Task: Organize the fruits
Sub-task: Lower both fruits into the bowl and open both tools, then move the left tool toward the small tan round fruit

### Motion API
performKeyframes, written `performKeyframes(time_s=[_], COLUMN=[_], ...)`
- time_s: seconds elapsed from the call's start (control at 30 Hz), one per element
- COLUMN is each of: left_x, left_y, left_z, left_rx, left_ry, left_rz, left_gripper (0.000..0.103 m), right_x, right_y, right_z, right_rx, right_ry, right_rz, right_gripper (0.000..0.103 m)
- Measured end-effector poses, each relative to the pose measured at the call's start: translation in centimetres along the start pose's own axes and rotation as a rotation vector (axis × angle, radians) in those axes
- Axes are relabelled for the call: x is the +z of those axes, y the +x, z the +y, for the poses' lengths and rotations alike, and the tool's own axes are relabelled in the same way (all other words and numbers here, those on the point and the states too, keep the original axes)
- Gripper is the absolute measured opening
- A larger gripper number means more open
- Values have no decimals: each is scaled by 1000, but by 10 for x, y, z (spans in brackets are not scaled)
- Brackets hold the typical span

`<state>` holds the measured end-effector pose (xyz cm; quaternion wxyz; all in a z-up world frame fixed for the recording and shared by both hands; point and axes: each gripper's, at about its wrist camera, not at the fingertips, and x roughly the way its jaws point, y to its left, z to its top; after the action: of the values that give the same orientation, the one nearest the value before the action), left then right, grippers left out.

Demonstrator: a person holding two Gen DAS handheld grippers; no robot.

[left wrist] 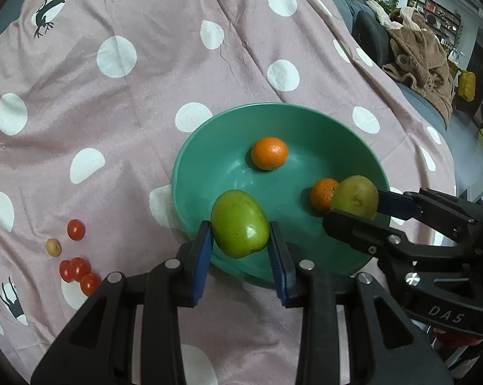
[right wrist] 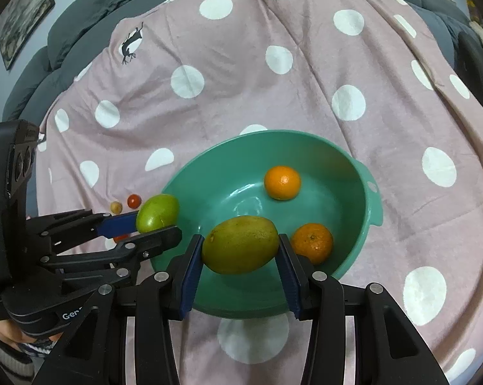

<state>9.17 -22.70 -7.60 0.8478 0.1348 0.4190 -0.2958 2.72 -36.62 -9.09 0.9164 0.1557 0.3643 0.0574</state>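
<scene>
A teal bowl (left wrist: 209, 173) (right wrist: 354, 199) sits on a pink polka-dot cloth and holds two oranges (left wrist: 269, 153) (left wrist: 321, 194) (right wrist: 282, 182) (right wrist: 312, 242). My left gripper (left wrist: 240, 240) is shut on a green fruit (left wrist: 240, 223) above the bowl's near rim; it also shows in the right wrist view (right wrist: 158, 212). My right gripper (right wrist: 240, 253) is shut on a yellow-green fruit (right wrist: 240, 244) over the bowl; it shows in the left wrist view (left wrist: 355, 196) next to one orange.
Several red cherry tomatoes (left wrist: 77, 269) (right wrist: 134, 201) and a small tan fruit (left wrist: 53, 247) (right wrist: 116, 207) lie on the cloth left of the bowl. A grey sofa (right wrist: 81, 16) borders the cloth. A brown garment (left wrist: 418, 61) lies at the far right.
</scene>
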Motion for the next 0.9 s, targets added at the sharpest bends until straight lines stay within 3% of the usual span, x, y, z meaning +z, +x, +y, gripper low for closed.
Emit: performKeyframes(time_s=[0.3, 0.37, 0.47, 0.53, 0.7, 0.9], left_x=[-1, -1, -2, -5, -19, -56], left_y=[1, -1, -4, -8, -26, -52], left_z=[-1, -1, 1, 5, 13, 33], left_rx=[-3, -1, 28, 23, 40, 77], left_ry=[3, 3, -8, -27, -64, -126], left_rz=[10, 2, -6, -11, -23, -29], left_gripper=[34, 38, 54, 61, 67, 74], right_x=[-2, -3, -4, -4, -6, -14], right_y=[8, 8, 6, 2, -12, -29], right_z=[-2, -3, -5, -7, -5, 8], right_rx=[-30, -35, -54, -65, -78, -10], right_ry=[10, 18, 30, 37, 49, 44], right_rz=[39, 46, 51, 40, 15, -4], right_gripper=[46, 47, 47, 52, 54, 54])
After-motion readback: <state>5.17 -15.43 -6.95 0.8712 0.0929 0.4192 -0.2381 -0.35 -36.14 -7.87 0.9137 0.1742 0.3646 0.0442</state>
